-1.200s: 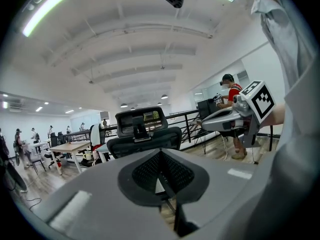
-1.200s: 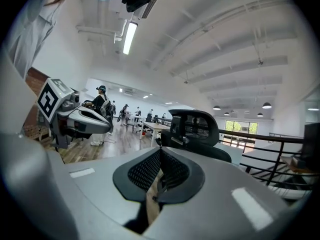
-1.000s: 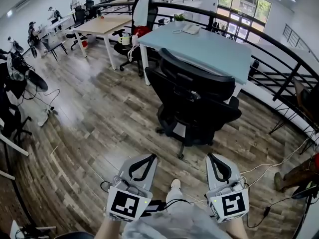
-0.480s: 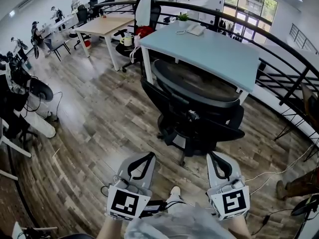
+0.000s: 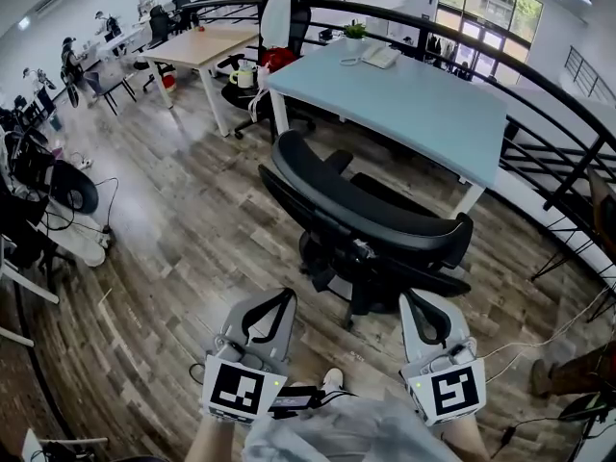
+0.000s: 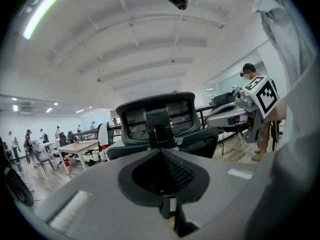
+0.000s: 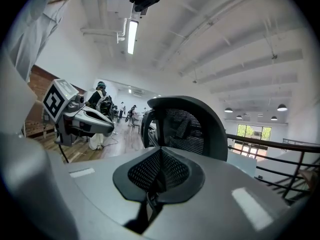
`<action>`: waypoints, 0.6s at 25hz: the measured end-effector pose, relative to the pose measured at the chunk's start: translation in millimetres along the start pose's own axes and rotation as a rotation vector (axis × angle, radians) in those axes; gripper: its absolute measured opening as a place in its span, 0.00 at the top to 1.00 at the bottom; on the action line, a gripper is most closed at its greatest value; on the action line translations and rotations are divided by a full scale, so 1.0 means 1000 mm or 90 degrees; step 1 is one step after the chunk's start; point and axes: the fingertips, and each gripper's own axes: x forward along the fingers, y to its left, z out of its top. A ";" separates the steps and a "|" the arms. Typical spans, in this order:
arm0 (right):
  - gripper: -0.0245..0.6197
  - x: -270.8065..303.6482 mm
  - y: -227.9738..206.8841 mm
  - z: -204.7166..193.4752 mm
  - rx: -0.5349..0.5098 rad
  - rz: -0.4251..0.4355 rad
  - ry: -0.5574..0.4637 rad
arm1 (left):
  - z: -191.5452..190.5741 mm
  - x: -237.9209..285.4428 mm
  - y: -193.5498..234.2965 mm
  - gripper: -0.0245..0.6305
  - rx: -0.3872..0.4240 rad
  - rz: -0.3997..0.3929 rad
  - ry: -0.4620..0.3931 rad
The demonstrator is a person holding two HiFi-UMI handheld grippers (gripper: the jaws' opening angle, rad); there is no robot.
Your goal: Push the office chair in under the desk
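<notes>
The black mesh office chair (image 5: 371, 229) stands with its back to me in front of the light blue desk (image 5: 423, 99), its seat near the desk's front edge. Both grippers point at the chair's back from a short way behind; I see no contact. My left gripper (image 5: 286, 296) is shut and empty, and so is my right gripper (image 5: 410, 302). In the left gripper view the shut tips (image 6: 160, 152) face the chair's headrest (image 6: 155, 118). In the right gripper view the shut tips (image 7: 160, 150) face the curved backrest (image 7: 187, 126).
A phone (image 5: 380, 56) and a small plant (image 5: 354, 31) sit on the desk's far end. A black railing (image 5: 549, 85) runs behind the desk. A wooden desk (image 5: 202, 44) and another chair (image 5: 279, 17) stand at the back left. Cables (image 5: 539, 327) trail on the floor at right.
Both grippers and my view have advanced toward the chair and desk. The chair's back now fills more of the head view and sits nearer to the gripper tips.
</notes>
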 end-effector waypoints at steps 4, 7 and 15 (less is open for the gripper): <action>0.95 -0.001 -0.006 -0.004 0.007 -0.010 0.010 | 0.000 0.006 0.000 0.96 -0.005 -0.001 -0.003; 0.95 -0.003 -0.009 -0.006 0.005 -0.019 0.011 | 0.001 0.009 0.001 0.96 -0.003 -0.001 -0.006; 0.95 -0.013 -0.024 -0.013 -0.015 -0.054 0.038 | 0.007 0.021 0.008 0.96 0.020 -0.005 -0.015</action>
